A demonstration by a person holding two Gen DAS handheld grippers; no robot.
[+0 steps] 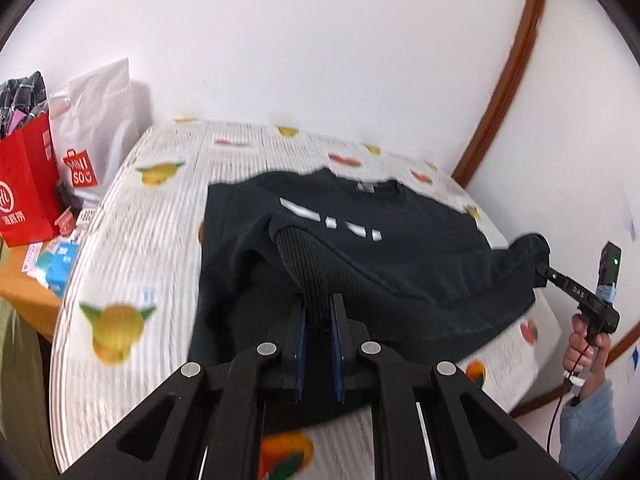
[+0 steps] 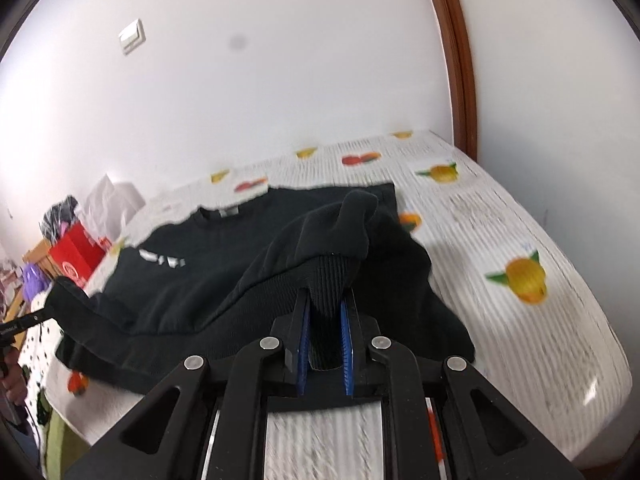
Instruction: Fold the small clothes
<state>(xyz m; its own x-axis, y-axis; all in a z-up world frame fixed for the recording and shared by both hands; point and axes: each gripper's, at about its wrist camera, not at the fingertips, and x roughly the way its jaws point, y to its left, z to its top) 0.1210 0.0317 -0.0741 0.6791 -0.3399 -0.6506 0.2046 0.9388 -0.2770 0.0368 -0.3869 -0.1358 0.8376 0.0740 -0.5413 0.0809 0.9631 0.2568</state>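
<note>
On your far left a red paper bag stuffed with checked fabric stands beside a white Miniso bag, both against the white wall, with small blue cartons lying on an orange-brown surface below them. Next comes the table, covered by a white ribbed cloth printed with fruit, and on it the black sweatshirt lies front up, its neckline toward the wall and white dashes across the chest. Your left gripper is clamped on the ribbed cuff of one sleeve, the blue pads pressing the knit from both sides and the sleeve pulled up off the body of the garment. Further right, your right gripper is likewise closed on the other ribbed cuff, with that sleeve bunched and raised above the sweatshirt's hem; in the left wrist view you can see it biting the dark fabric at the table's right edge, your right hand wrapped around its handle. Past the table on the right runs a curved brown wooden trim on the wall.
</note>
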